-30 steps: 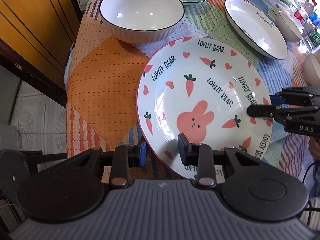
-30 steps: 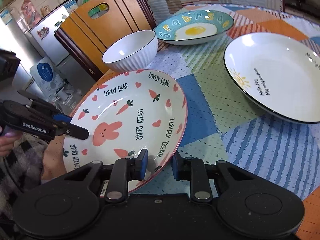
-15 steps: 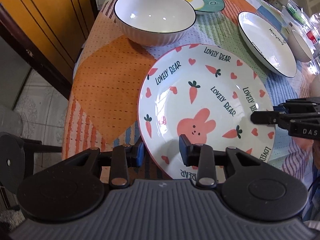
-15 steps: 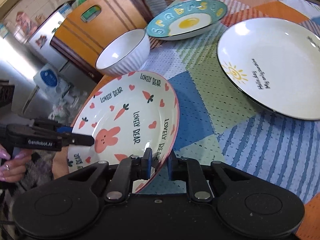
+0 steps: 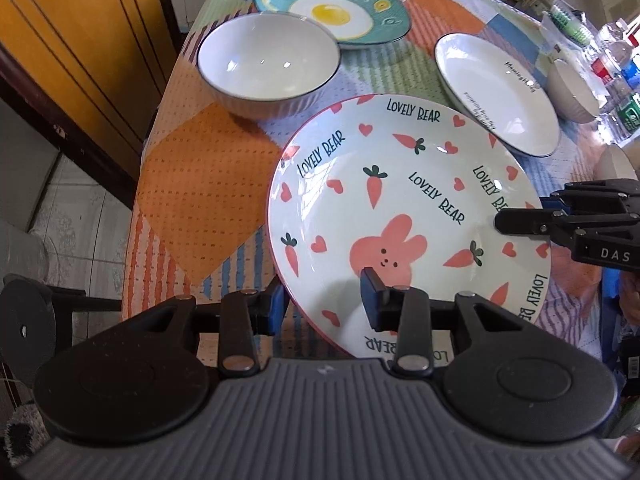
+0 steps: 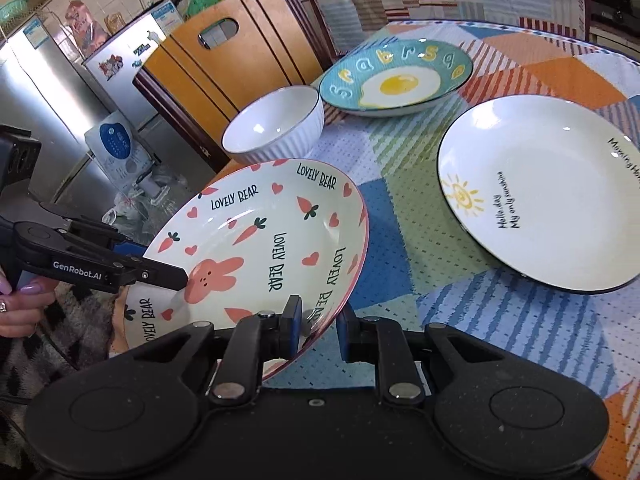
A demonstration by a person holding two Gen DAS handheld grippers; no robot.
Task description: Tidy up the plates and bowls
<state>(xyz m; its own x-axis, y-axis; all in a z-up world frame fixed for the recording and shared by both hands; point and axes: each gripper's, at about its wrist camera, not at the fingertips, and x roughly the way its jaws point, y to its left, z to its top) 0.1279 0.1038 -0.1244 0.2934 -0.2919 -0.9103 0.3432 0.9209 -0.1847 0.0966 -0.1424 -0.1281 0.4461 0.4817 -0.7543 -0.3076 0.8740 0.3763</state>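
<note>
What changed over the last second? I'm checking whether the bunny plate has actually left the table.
Both grippers lifted the white carrot-and-bunny plate off the patchwork tablecloth; its right edge now rides clear. The right gripper tightened onto that rim; the left gripper straddles the near rim more loosely. The ribbed white bowl, teal egg plate and white sun plate stayed put.

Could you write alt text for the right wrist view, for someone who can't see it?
Two hand-held tools, the right tool and left tool, grip opposite rims of a rabbit-and-carrot "Lovely Bear" plate. Beyond it, on a patchwork tablecloth, sit a white ribbed bowl, a fried-egg plate and a sun plate.
</note>
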